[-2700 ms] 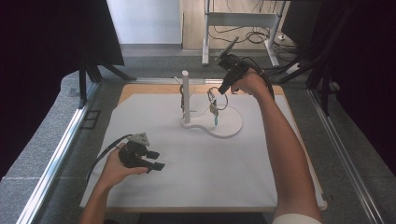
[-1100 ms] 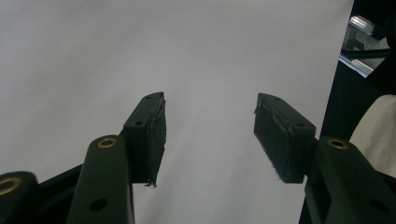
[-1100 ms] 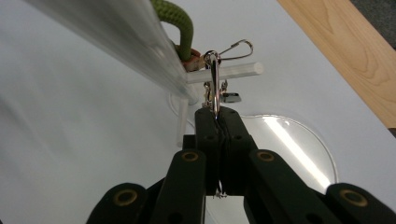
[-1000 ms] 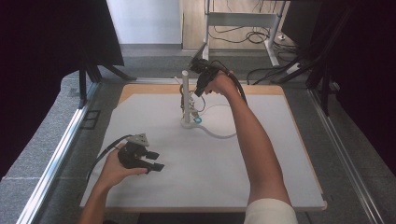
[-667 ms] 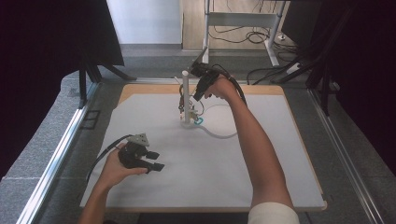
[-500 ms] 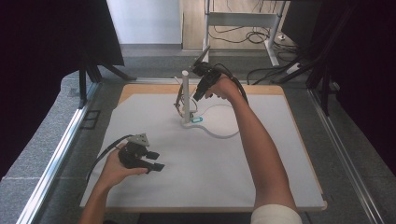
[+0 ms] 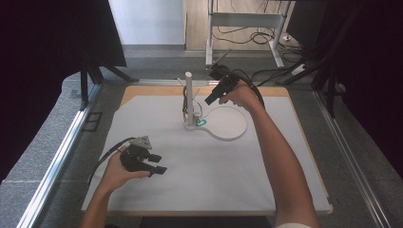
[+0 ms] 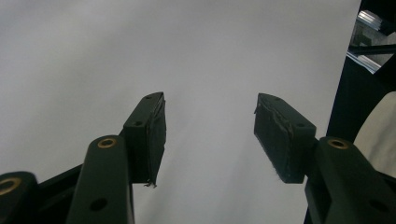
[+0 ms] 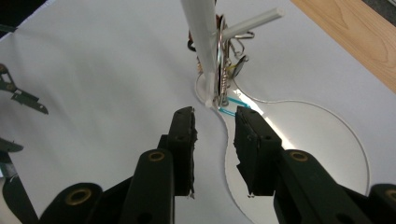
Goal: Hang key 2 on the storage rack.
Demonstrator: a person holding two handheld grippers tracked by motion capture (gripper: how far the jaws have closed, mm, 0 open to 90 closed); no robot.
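Observation:
A white stand has an upright post (image 7: 188, 97) and a round flat base plate (image 7: 228, 124). Metal rings and small hanging pieces (image 9: 224, 70) dangle from a side peg (image 9: 252, 23) on the post. A teal ring (image 7: 203, 123) lies at the foot of the post (image 9: 231, 106). My right gripper (image 7: 209, 100) hovers just right of the post, tilted down toward it. Its jaws (image 9: 215, 140) stand a little apart with nothing between them. My left gripper (image 7: 159, 164) rests low on the white mat at the front left, open and empty (image 8: 210, 135).
A white mat (image 7: 142, 118) covers a wooden board (image 7: 275, 90), whose edge shows at the back. Metal rails (image 7: 57, 161) run along both sides of the table. Dark curtains and a metal frame with cables (image 7: 247, 28) stand behind.
My right gripper carried the teal ring from over the base plate to the post, let it go at the post's foot and drew back to the right. The left gripper stayed put.

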